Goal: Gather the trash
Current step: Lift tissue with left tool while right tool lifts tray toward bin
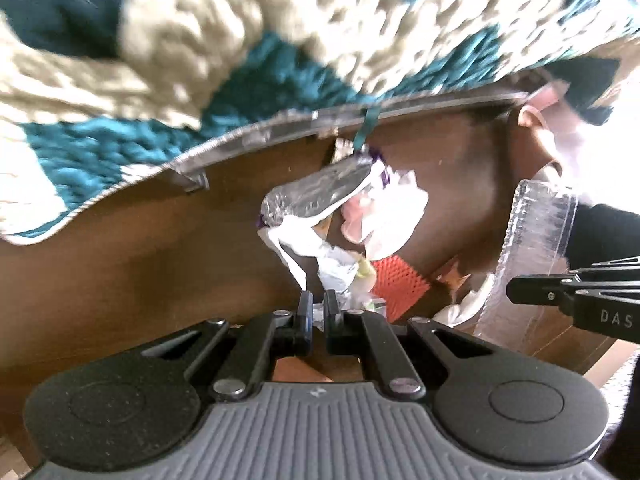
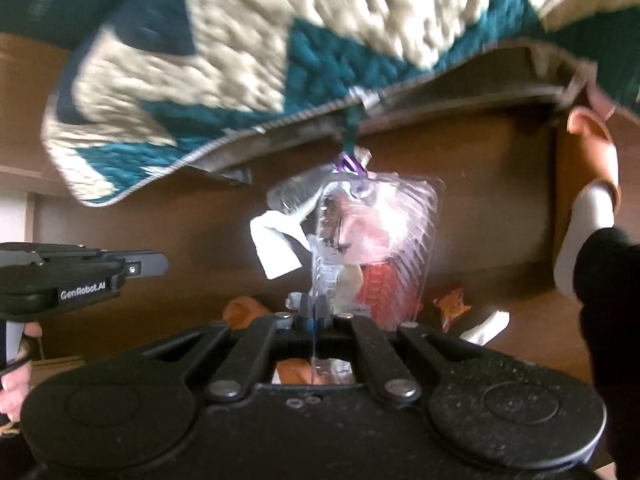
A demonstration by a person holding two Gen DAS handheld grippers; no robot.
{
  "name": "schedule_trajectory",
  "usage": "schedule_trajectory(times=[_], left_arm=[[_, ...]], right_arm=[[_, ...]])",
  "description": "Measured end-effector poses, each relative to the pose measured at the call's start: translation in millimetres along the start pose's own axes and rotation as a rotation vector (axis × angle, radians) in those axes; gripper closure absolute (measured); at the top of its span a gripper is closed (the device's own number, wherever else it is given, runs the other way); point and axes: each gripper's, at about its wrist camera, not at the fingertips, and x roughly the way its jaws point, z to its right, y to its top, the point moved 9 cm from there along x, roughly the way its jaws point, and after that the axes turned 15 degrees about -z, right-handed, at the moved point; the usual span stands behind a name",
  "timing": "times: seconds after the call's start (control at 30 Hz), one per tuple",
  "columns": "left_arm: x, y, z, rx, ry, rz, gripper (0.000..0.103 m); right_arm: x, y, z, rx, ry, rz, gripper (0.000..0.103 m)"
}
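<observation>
Both grippers are clenched on one clear plastic trash bag (image 2: 372, 240): my right gripper (image 2: 314, 316) pinches its thin edge flat between closed jaws, and my left gripper (image 1: 318, 304) is nipped almost shut on the other side's white crumpled film, so I judge the load is shared and the mouth stays up. Hanging ahead of my fingertips, the bag holds crumpled white paper (image 1: 384, 216) and an orange ribbed scrap (image 1: 400, 284). Beyond it lies brown wooden floor (image 1: 140, 240), with loose orange scraps (image 2: 450, 304) right of my right gripper and a teal-and-cream shaggy rug (image 1: 200, 40) farther out.
</observation>
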Motion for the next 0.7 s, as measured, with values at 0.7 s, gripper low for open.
schedule_trajectory(times=[0.7], left_arm=[[44, 33, -24, -0.089, -0.097, -0.048, 0.065]], right_arm=[[39, 13, 13, -0.068, 0.045, -0.049, 0.103]])
